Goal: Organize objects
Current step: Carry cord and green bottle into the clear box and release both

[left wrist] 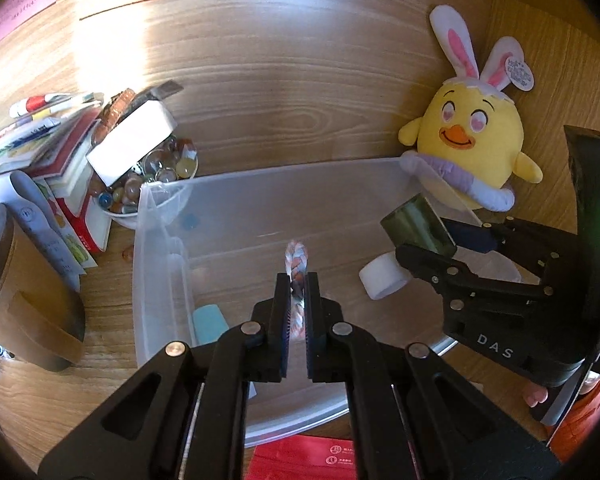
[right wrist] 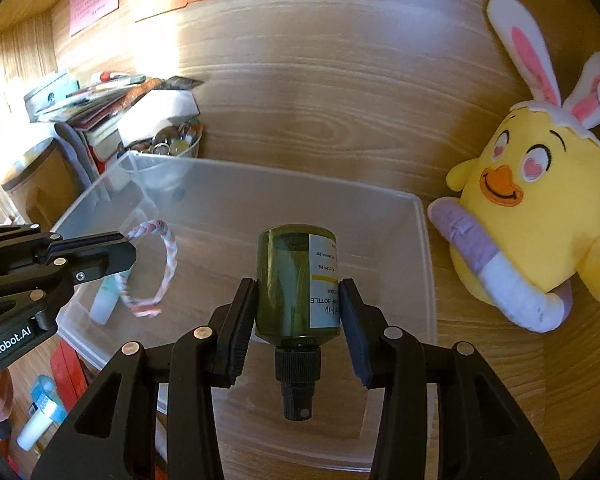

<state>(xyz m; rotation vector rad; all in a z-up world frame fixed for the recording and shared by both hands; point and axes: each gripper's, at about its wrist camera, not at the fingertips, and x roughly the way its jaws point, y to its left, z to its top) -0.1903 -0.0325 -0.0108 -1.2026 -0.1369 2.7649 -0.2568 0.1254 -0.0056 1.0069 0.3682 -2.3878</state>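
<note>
Two claws hang over a clear plastic bin (right wrist: 428,248) that sits on the wooden bench (left wrist: 284,92), and each has something in its grip. Taking the bin as the landmark: the left claw (left wrist: 298,280) is above the bin's middle, its jaws pressed together on a braided loop of white, pink and blue cord (right wrist: 168,264), which dangles from the tips over the bin's left half. The right claw (right wrist: 298,288), above the bin's right part, has its jaws partly apart and clamped on the sides of a small green bottle (right wrist: 288,280) with a white label; the bottle lies along the fingers with its black screw cap and nozzle pointing back toward the camera (so the base faces the far wall of the bin). Inside the bin, against its left wall, lies a pale blue-capped tube (left wrist: 210,322), and near its right wall a white cylinder (left wrist: 382,278) rests on the floor, seen from the left wrist just below the bottle. Beyond the bin's right wall a yellow chick plush (right wrist: 532,216) with rabbit ears and a purple-and-white ring leans on the bench, touching the bin's far right corner. Behind the bin's far left corner stands a bowl of glass marbles (left wrist: 156,176) with a white box (left wrist: 134,144) resting on it, beside a stack of books (left wrist: 56,148).
</note>
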